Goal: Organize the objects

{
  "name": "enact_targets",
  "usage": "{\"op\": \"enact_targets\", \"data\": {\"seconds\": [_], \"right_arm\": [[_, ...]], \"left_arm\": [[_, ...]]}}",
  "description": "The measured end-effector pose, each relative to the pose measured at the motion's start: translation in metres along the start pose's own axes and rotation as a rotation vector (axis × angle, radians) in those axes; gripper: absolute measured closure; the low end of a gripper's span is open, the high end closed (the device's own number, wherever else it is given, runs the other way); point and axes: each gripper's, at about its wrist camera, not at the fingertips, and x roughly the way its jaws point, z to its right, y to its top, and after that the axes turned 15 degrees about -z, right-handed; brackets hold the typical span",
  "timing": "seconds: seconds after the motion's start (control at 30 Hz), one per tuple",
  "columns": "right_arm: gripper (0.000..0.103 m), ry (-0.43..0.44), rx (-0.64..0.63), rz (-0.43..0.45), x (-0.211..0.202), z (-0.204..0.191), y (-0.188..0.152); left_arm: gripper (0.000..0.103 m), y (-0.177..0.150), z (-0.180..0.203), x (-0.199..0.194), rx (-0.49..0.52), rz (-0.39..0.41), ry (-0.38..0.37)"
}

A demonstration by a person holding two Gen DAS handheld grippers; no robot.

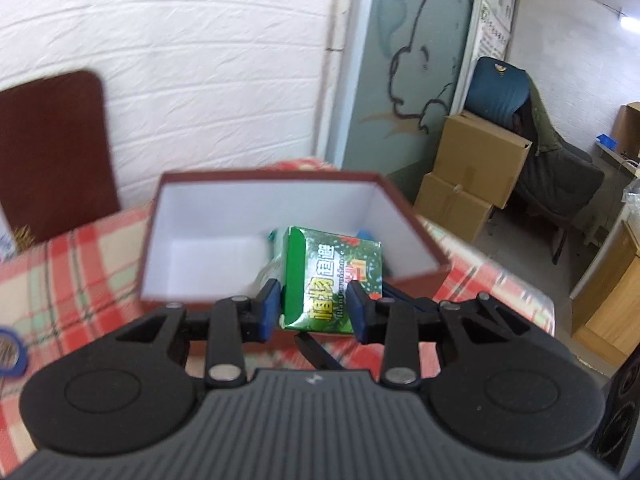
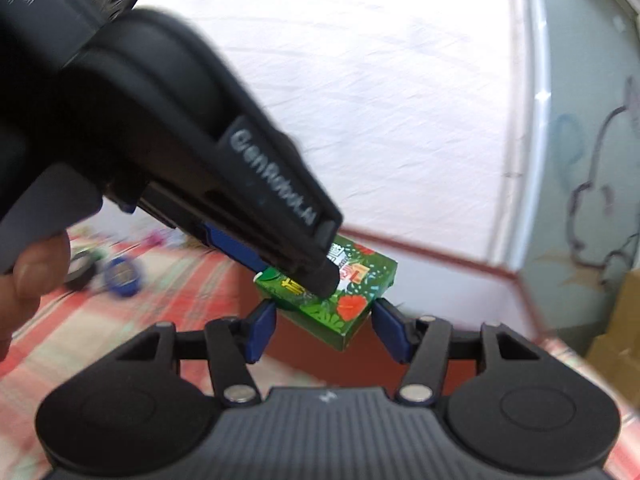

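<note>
Left gripper [image 1: 314, 306] pinching green carton [image 1: 336, 280] between blue pads, carton held over near rim of open maroon box [image 1: 280, 180], box on plaid-clothed table [image 1: 80, 264], right gripper [image 2: 324, 330] spread wide just beneath carton [image 2: 344, 300], not touching it.

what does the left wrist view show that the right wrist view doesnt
Only the left wrist view: the white inside of the open maroon box, the stacked cardboard boxes by the wall, and the dark red lid leaning at the back left.

Only the right wrist view: the left gripper seen from outside, the person's thumb behind it, and the red flower side of the green carton.

Both: the green carton clamped by the left gripper over the box, and the red plaid tablecloth. The right gripper is open, below the carton.
</note>
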Motion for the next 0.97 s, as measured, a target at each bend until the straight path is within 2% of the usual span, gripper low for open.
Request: {"op": "enact_targets", "data": {"seconds": [0.1,0.13,0.2,0.27,0.3,0.43,0.53,0.67,0.8,0.97], "right_arm": [[0.048,-0.042,0.045,0.016,0.017,0.026,0.015],[0.047,-0.049,0.05,0.007,0.027,0.033,0.021],[0.046,-0.054,0.048,-0.025,0.051,0.042,0.031],[0.033,-0.069,0.056,-0.068,0.076,0.048,0.035],[0.034,-0.074,0.053,-0.101,0.085,0.048,0.035],[0.034,-0.033,0.119,-0.053,0.073,0.049,0.022],[0.034,-0.043,0.149,-0.012,0.056,0.043,0.01],[0.033,-0.017,0.188,0.007,0.03,0.031,-0.007],[0.033,0.059,0.192,-0.084,0.029,0.018,-0.018],[0.033,0.173,0.225,-0.248,0.036,-0.012,-0.033]], "left_arm": [[0.064,0.027,0.011,0.023,0.003,0.018,0.022],[0.059,0.035,0.013,0.032,-0.007,0.016,0.041],[0.058,0.045,0.01,0.052,-0.034,-0.003,0.105],[0.058,0.044,0.0,0.061,-0.064,-0.021,0.183],[0.058,0.042,-0.009,0.057,-0.082,-0.026,0.195],[0.058,0.024,-0.023,0.038,-0.106,-0.013,0.211],[0.058,0.007,-0.026,0.025,-0.112,-0.019,0.219],[0.056,-0.022,-0.031,0.005,-0.132,-0.013,0.225],[0.053,-0.051,-0.047,-0.004,-0.17,-0.035,0.262],[0.053,-0.089,-0.081,0.001,-0.244,-0.133,0.358]]}}
